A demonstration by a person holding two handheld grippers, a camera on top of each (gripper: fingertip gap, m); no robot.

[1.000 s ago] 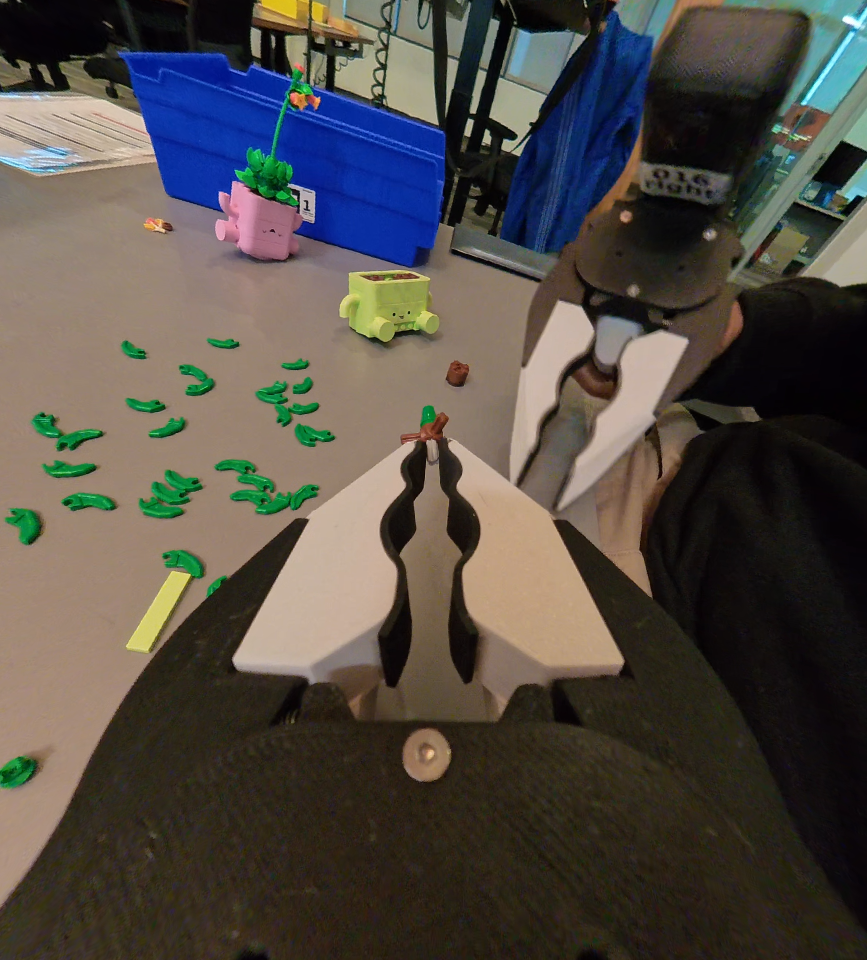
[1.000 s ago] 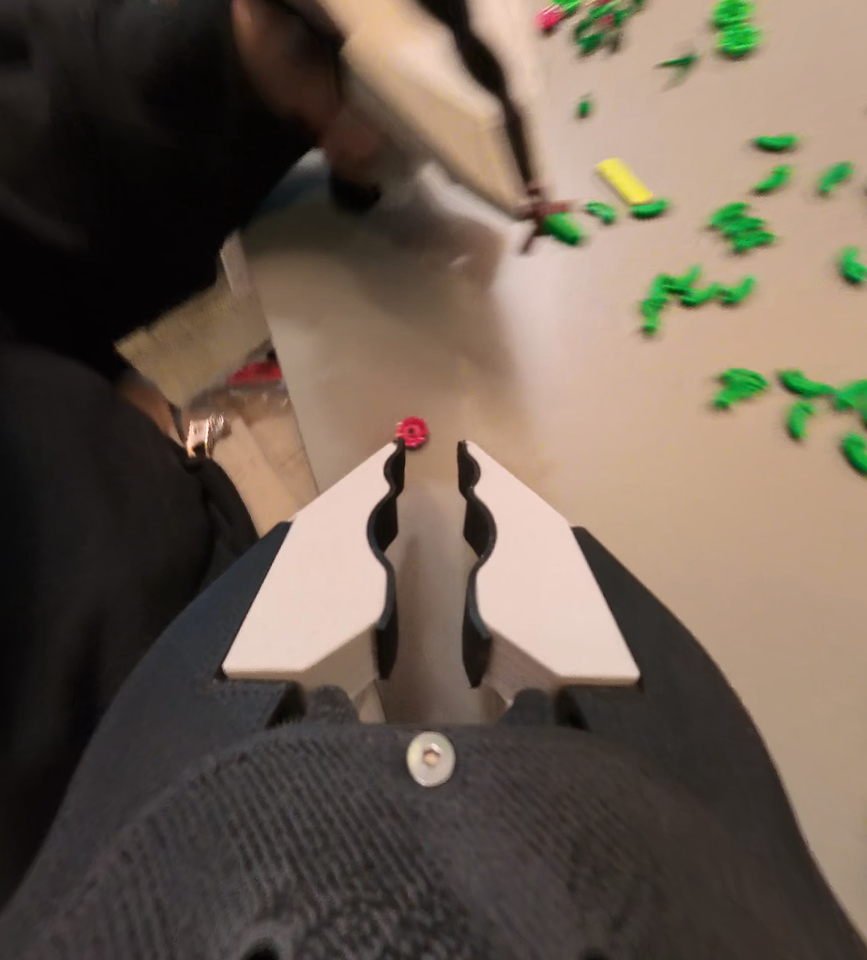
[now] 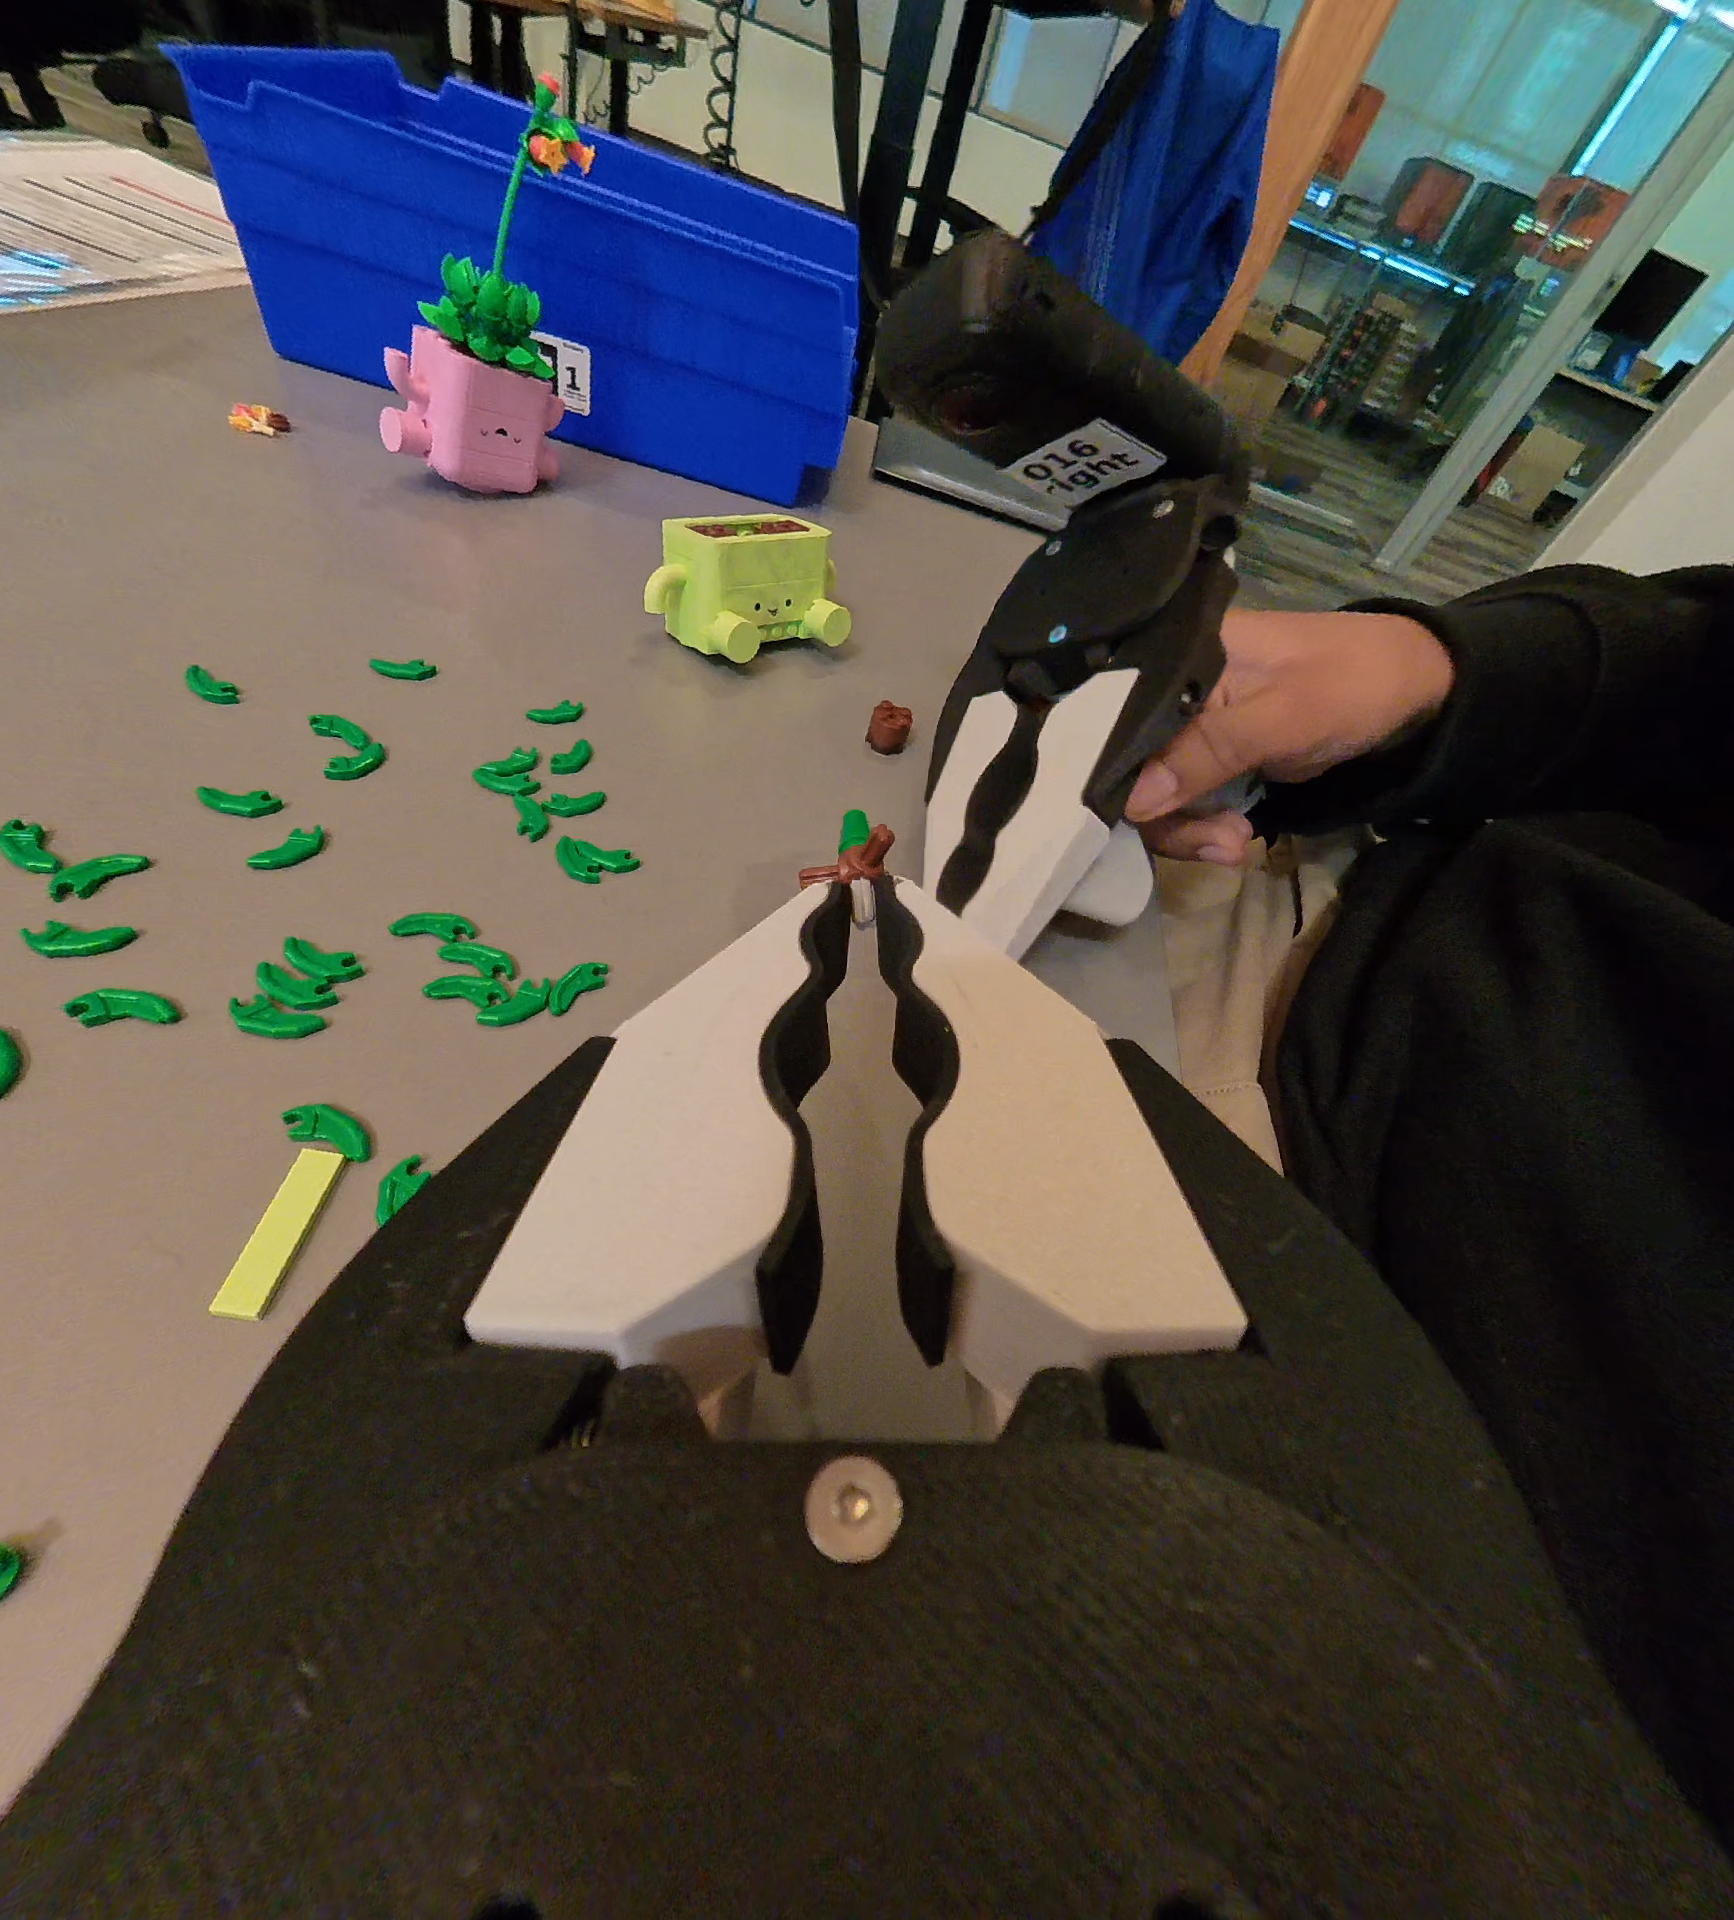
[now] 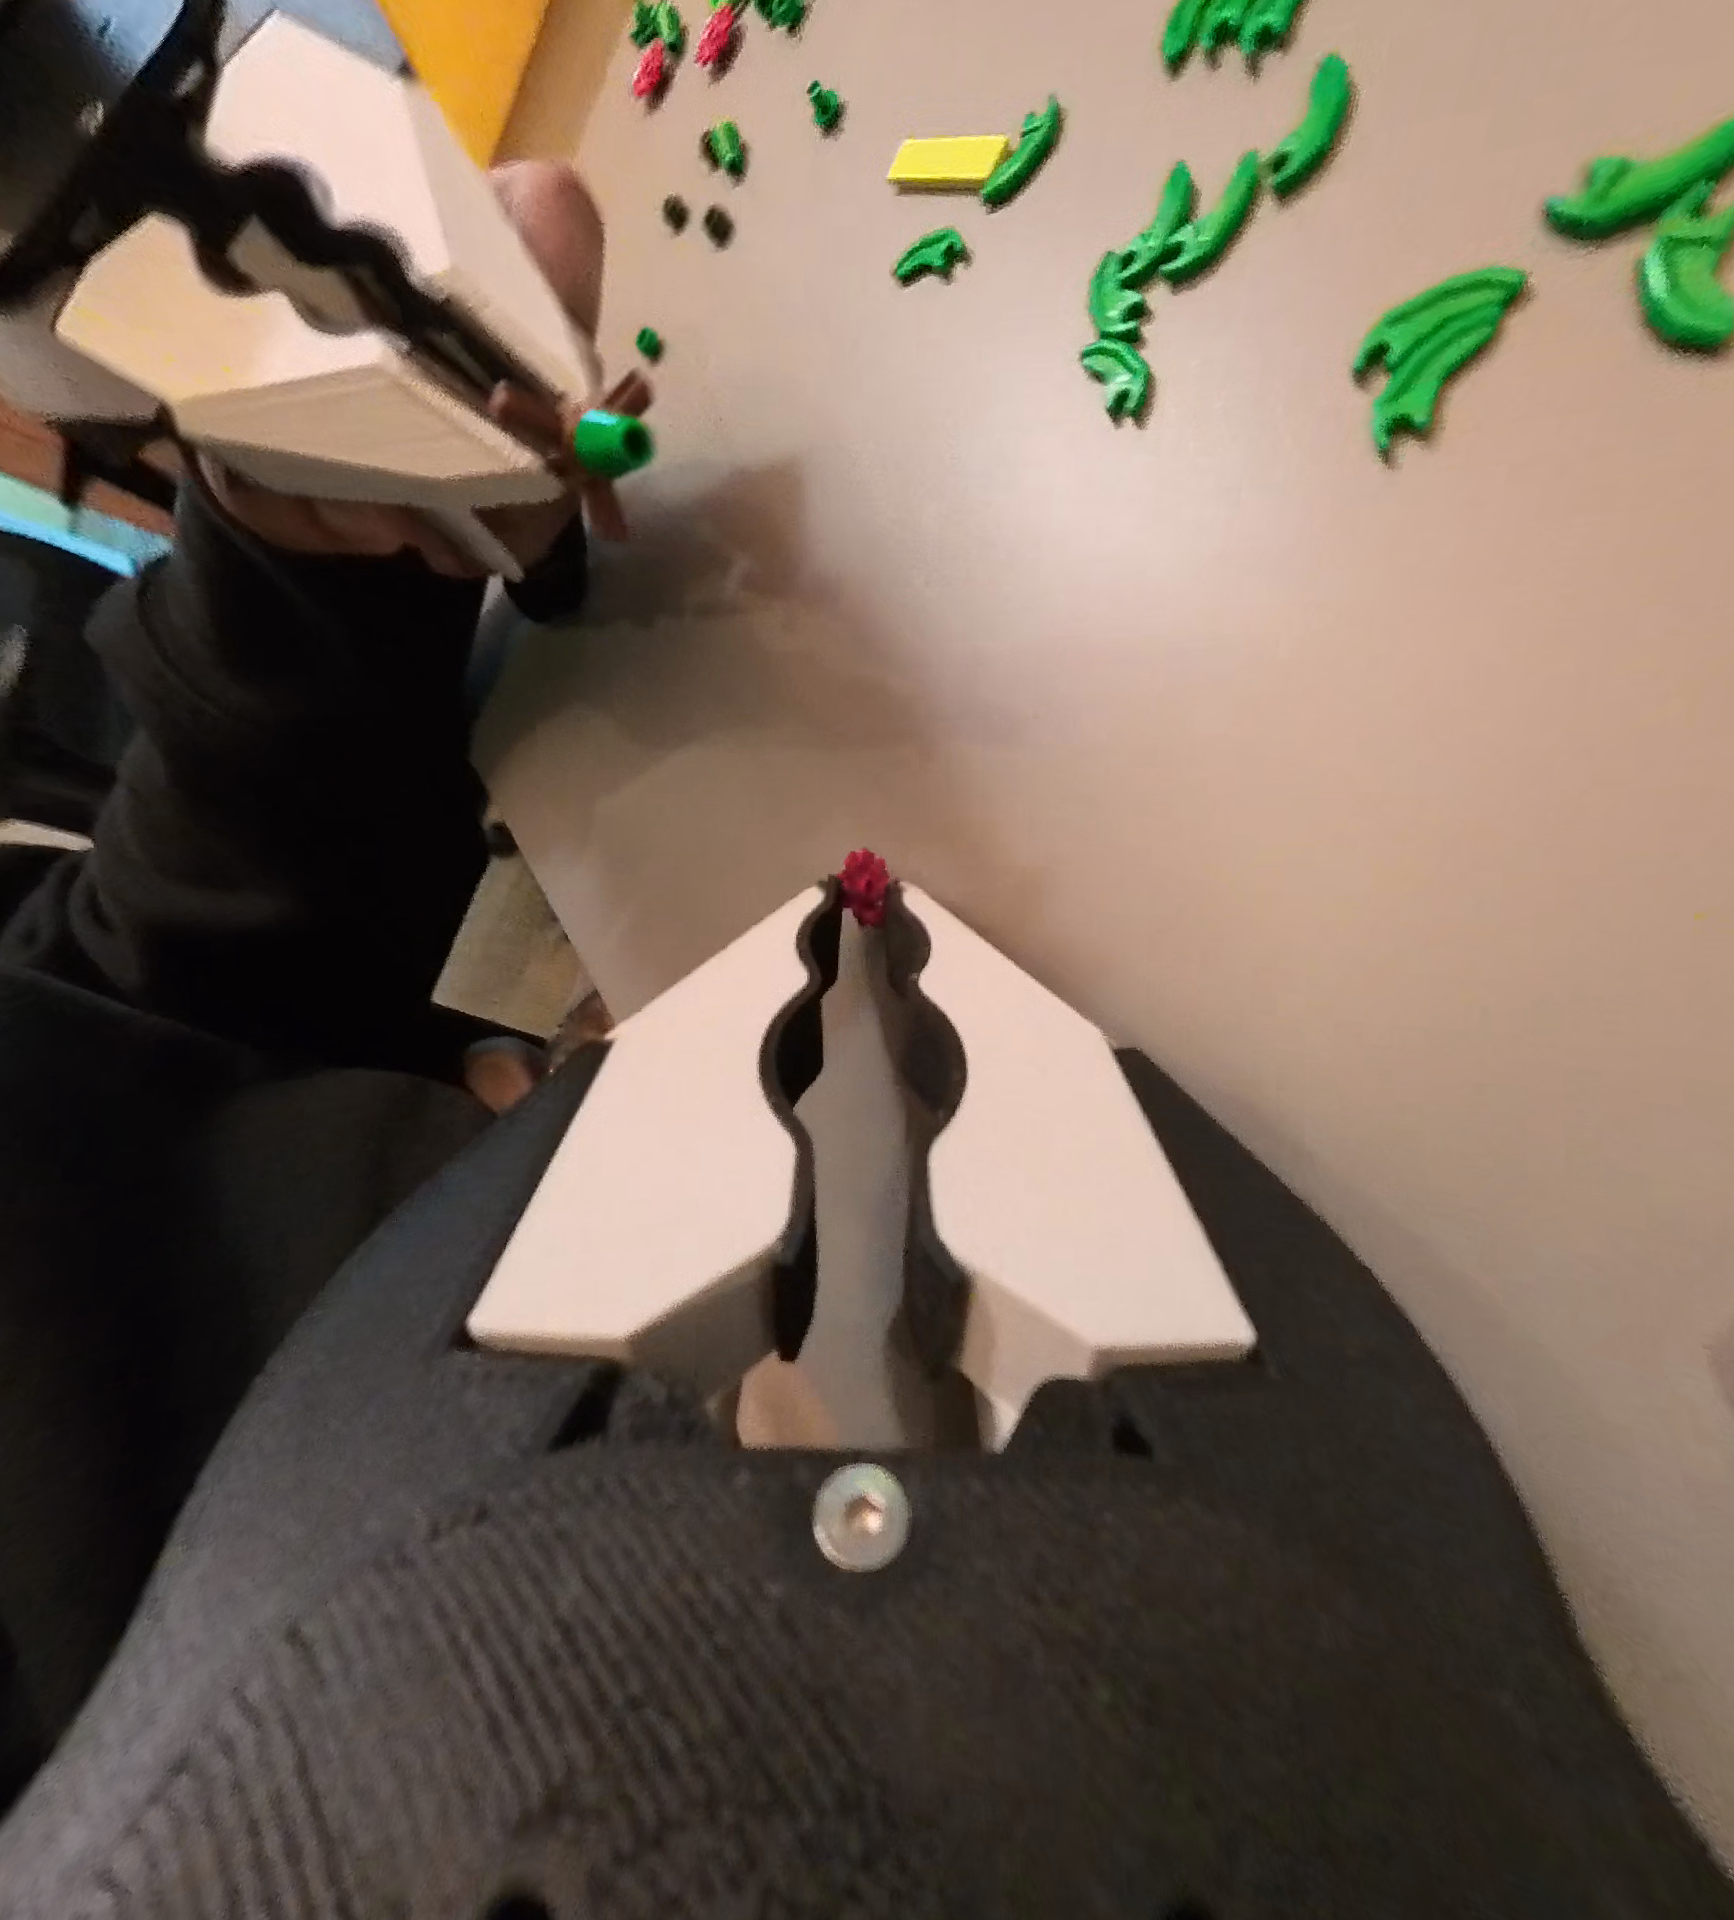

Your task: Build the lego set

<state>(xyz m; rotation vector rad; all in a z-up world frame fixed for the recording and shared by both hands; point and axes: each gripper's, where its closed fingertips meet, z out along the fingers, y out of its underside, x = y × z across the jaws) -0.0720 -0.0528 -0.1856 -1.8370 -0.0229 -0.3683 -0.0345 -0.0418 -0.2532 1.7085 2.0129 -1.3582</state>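
blue bin (image 3: 551, 270), grey table (image 3: 167, 582), blue jacket (image 3: 1154, 177)

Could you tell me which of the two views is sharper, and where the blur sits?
Left wrist view: sharp throughout, with crisp green leaf pieces. Right wrist view: soft; the left gripper and the leaf pieces are smeared, though the red piece in the right gripper stays fairly clear.

Brightness: both views evenly lit, indoor; daylight enters through the glass wall (image 3: 1528, 260) at the back right.
Shadows: soft and short under the green leaf pieces (image 3: 302, 987) on the grey table (image 3: 167, 582).
Glare: a pale sheen on the table in the right wrist view.
Focus: left wrist view sharp; right wrist view smeared, the leaf pieces and the left gripper (image 4: 572, 436) blurred.
Distortion: wide-angle bending toward the edges in both.
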